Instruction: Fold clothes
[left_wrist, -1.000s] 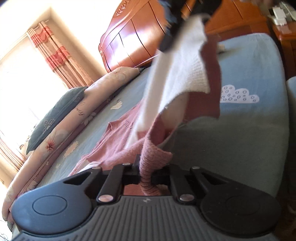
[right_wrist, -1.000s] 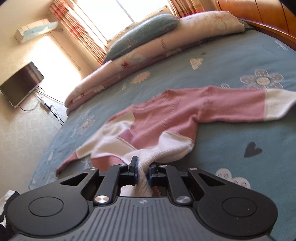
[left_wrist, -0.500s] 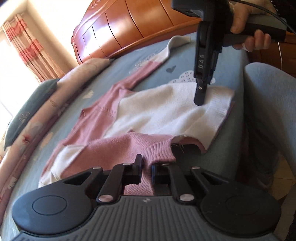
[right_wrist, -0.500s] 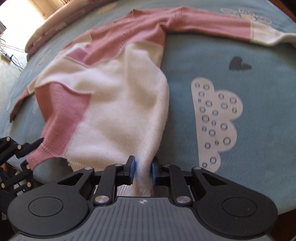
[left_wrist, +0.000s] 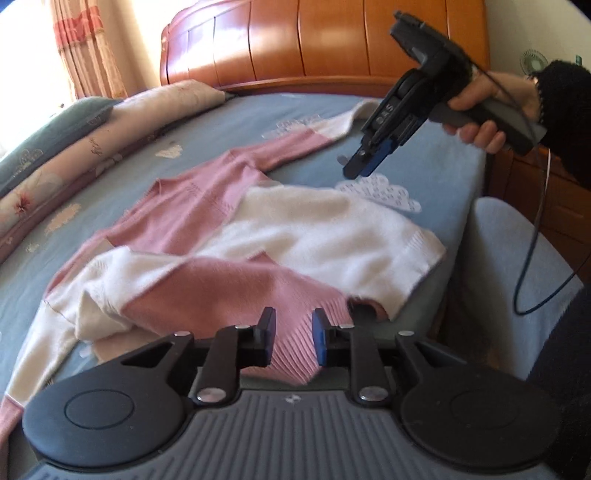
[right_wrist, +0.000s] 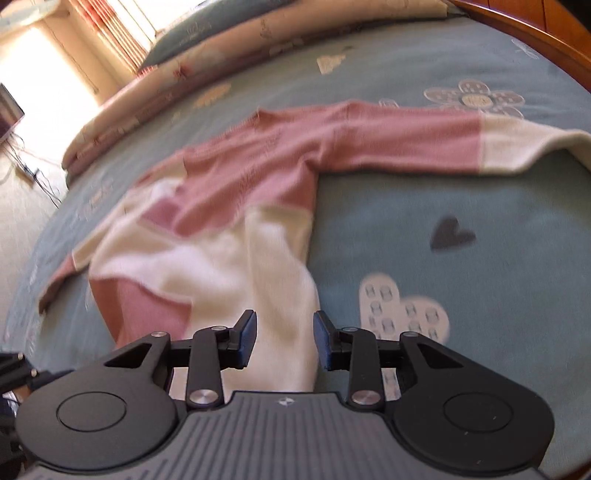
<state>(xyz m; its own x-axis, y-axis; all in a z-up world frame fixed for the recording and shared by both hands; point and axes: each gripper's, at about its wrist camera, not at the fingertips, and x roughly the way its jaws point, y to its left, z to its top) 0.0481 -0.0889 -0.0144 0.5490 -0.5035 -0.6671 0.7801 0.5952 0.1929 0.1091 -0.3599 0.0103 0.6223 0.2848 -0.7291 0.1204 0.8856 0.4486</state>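
A pink and white knit sweater (left_wrist: 295, 236) lies spread on the blue bed sheet (left_wrist: 436, 155), one sleeve stretched toward the headboard. My left gripper (left_wrist: 293, 332) hovers over the pink ribbed hem corner; its jaws are opening and the pads do not press the knit. My right gripper (right_wrist: 284, 332) is above the white hem corner of the sweater (right_wrist: 240, 206), jaws opening, cloth below the gap and untouched. In the left wrist view the right gripper (left_wrist: 354, 162) hangs above the sheet past the sweater, held by a hand (left_wrist: 480, 122).
A wooden headboard (left_wrist: 332, 44) closes the far end of the bed. A rolled quilt and pillow (left_wrist: 110, 122) run along the window side under a curtain (left_wrist: 85, 44). A grey-blue rounded shape (left_wrist: 517, 258) and a dangling cable (left_wrist: 535, 266) are at the near bed edge.
Both grippers, shut on the hem corners a second ago, laid the sweater flat on the bed, let go and drew back. The right gripper has lifted off the white part.
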